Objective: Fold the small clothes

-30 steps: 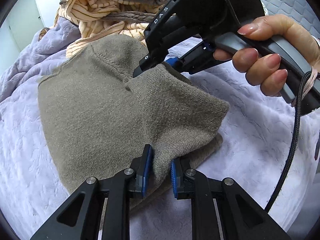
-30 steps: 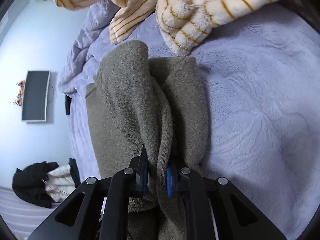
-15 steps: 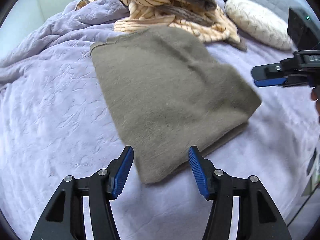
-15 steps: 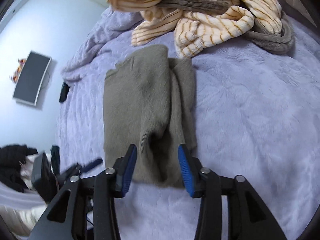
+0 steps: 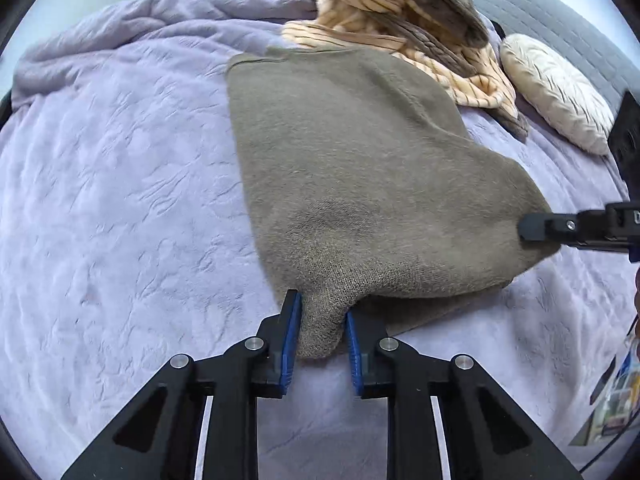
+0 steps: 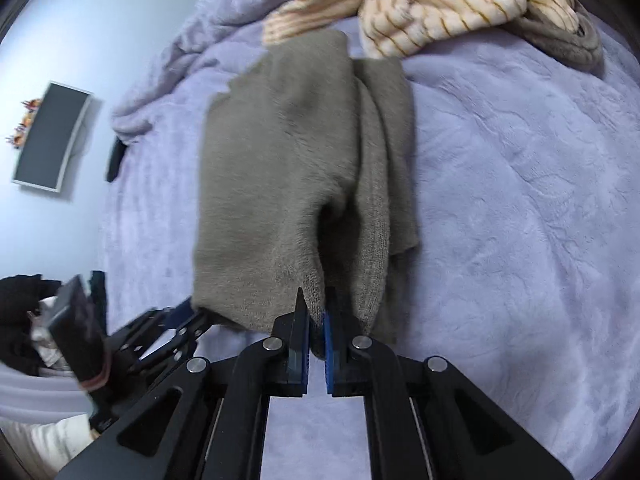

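Half a second back, both pairs of jaws wide and clear of cloth; now left gripper [image 5: 320,334] pinching the near corner of the taupe knit [image 5: 360,184], right gripper [image 6: 316,338] clamped tight on another edge. Spread on lavender bedspread [image 5: 120,200]. No legible writing.

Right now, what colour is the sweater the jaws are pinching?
Greyish-brown sweater, seen best from the left wrist camera.

Taupe knit garment [image 5: 360,184], folded, near corners lifted off bed
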Tool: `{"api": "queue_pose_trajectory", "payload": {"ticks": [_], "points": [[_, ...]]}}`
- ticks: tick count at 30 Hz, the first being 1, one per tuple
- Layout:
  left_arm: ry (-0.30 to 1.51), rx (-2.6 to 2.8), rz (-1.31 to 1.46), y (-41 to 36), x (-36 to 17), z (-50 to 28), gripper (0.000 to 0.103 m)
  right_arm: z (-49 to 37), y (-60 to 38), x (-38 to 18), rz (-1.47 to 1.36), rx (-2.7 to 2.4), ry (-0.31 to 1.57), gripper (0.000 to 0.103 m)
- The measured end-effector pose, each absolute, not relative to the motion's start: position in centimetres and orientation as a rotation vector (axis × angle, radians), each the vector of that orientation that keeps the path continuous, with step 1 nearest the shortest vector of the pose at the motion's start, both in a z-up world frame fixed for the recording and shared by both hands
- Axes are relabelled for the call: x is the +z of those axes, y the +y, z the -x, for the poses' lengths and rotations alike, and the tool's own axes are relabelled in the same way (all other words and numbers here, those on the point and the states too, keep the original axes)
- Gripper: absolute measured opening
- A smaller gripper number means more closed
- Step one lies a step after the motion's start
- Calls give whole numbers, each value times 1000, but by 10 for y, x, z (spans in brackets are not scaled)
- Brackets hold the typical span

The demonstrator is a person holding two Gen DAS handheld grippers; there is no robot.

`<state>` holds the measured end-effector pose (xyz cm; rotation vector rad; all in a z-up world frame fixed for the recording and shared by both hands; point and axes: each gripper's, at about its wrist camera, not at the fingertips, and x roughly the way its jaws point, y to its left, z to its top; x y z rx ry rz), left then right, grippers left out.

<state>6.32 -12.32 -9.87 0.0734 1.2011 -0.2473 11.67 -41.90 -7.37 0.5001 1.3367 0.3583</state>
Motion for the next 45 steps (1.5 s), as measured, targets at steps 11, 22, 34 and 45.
{"api": "queue_pose_trajectory", "payload": {"ticks": [11, 22, 34, 45], "points": [[1335, -146, 22, -68, -112, -31, 23, -95, -432, -126, -638, 246, 1397, 9], [1258, -209, 78, -85, -80, -88, 24, -112, -435, -73, -526, 216, 1316, 16], [1277, -167, 90, -92, -109, -104, 64, -220, -421, -88, -544, 197, 1243, 52], [1259, -195, -52, -102, -107, -95, 66, -226, -430, -110, -437, 91, 1300, 19]]}}
